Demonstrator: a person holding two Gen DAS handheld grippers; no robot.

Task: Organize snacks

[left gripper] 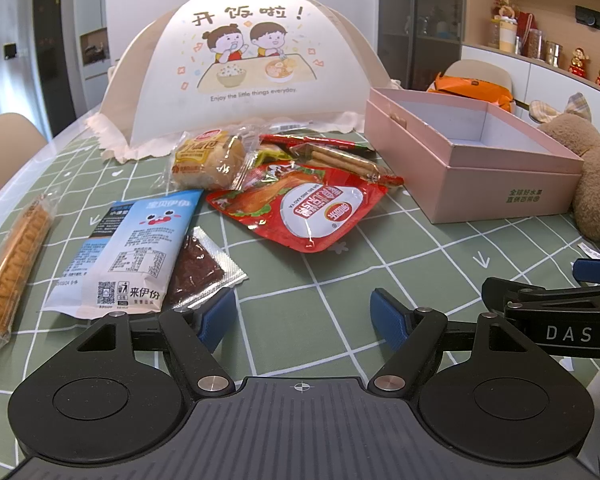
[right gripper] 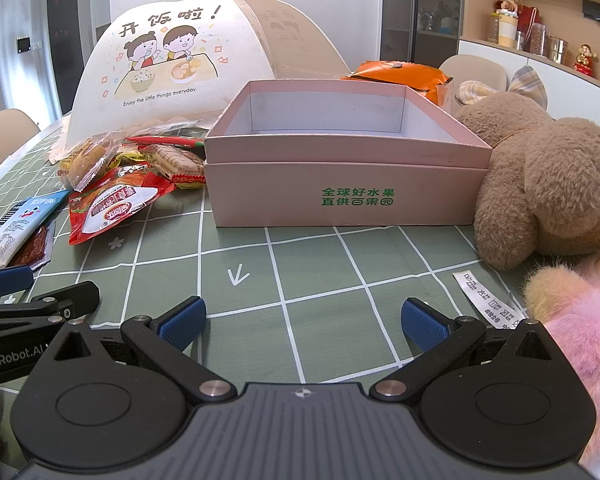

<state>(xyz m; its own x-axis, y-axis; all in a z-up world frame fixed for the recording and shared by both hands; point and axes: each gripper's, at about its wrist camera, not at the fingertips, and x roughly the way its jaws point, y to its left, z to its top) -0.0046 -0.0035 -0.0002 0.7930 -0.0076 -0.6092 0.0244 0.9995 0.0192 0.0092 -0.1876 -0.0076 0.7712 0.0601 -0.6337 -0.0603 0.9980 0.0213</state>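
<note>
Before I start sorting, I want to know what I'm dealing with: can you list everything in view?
pink box: one, open, nothing seen inside, right of the snacks
red duck-leg pouch: one, beside the box
bread roll packet: one, yellow, behind the pouch
biscuit sticks packet: one, clear with red ends, behind the pouch
blue-and-white snack packet: one, front left
dark red meat sachet: one, partly under the blue packet
long orange biscuit pack: one, far left
food cover tent: one, cream, behind the snacks
orange bag: one, behind the box
brown plush toy: one, right of the box
pink plush: one, front right
green checked tablecloth: one
left gripper: open, holding nothing
right gripper: open, holding nothing
</note>
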